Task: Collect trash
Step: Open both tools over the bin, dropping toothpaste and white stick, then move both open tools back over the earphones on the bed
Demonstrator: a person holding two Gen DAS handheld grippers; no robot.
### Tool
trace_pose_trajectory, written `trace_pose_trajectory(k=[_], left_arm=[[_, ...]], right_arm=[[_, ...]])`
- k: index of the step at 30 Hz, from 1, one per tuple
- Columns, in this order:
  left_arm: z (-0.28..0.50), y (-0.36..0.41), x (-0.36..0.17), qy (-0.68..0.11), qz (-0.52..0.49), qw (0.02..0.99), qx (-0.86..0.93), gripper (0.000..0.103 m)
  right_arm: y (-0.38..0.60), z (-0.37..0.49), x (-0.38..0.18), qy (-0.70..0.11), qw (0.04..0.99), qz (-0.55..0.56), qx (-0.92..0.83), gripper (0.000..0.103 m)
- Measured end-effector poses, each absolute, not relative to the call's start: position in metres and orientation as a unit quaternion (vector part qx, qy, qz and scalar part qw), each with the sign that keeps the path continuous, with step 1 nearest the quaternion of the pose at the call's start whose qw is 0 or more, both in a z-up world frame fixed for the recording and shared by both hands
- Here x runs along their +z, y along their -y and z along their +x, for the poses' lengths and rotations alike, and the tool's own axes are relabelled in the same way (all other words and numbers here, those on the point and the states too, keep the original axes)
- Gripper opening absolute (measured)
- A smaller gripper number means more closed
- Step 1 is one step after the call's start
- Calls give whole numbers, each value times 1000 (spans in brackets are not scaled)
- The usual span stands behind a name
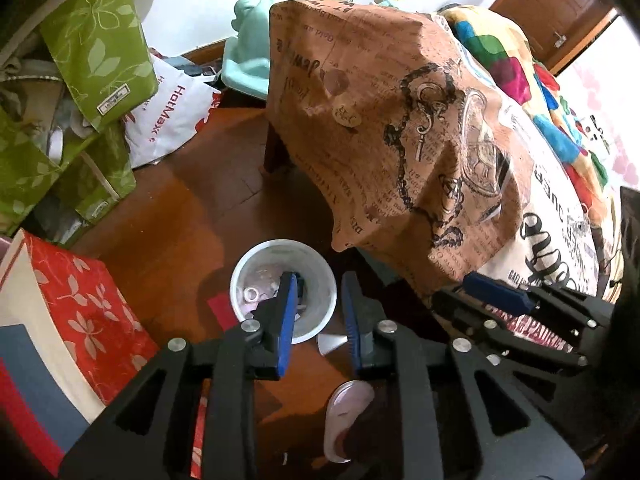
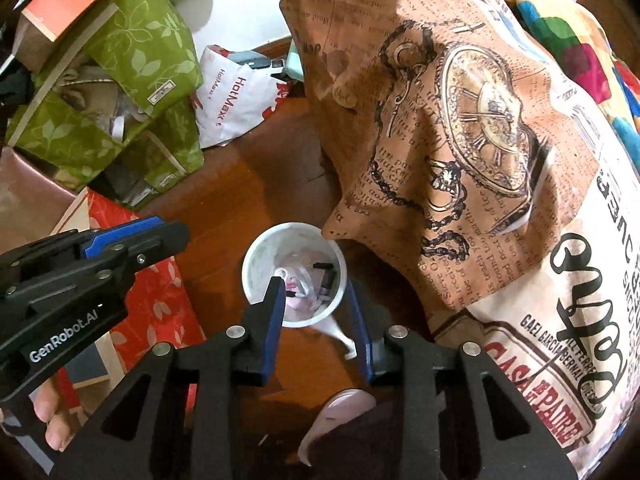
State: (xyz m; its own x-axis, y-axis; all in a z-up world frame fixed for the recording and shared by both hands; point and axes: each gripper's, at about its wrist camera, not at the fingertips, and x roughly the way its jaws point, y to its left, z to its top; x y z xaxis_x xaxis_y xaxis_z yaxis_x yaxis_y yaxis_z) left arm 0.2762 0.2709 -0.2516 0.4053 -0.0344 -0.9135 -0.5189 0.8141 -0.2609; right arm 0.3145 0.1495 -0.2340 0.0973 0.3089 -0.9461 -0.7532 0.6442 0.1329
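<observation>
A white cup-shaped bin (image 1: 316,300) stands on the wooden floor and holds several bits of trash; it also shows in the right wrist view (image 2: 256,268). My left gripper (image 1: 319,280) is open and empty, hovering over the bin's right rim. My right gripper (image 2: 313,286) is open and empty above the bin; it shows at the right of the left wrist view (image 1: 496,296). The left gripper shows at the left of the right wrist view (image 2: 132,240). A white scrap (image 1: 330,342) lies on the floor just beside the bin, also seen in the right wrist view (image 2: 340,334).
A table draped in a brown printed cloth (image 1: 400,120) rises right of the bin. Green fabric boxes (image 1: 88,60), a white HotMax bag (image 1: 172,116) and a red patterned box (image 1: 88,304) crowd the left. A pale slipper (image 1: 346,420) lies on the floor below the grippers.
</observation>
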Motion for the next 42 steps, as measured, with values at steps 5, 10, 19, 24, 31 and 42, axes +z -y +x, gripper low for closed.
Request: trace_pose_trajectory(k=[5, 10, 19, 24, 31, 42], left_arm=[[263, -260, -234, -516, -241, 807, 155, 21], [251, -244, -205, -494, -219, 827, 153, 21], [241, -202, -143, -443, -177, 868, 141, 21], [250, -171, -110, -415, -151, 889, 122, 22], [287, -118, -75, -382, -128, 912, 71, 32], [385, -25, -72, -386, -100, 917, -10, 44]], right_arm=[[-137, 311, -220, -551, 719, -185, 381, 29], [-123, 301, -196, -519, 735, -191, 392, 29], [-71, 296, -138, -461, 777, -154, 401, 29], [-37, 299, -109, -428, 803, -133, 393, 29], [25, 317, -79, -391, 839, -103, 364, 29], [139, 382, -77, -383, 883, -73, 262, 46]])
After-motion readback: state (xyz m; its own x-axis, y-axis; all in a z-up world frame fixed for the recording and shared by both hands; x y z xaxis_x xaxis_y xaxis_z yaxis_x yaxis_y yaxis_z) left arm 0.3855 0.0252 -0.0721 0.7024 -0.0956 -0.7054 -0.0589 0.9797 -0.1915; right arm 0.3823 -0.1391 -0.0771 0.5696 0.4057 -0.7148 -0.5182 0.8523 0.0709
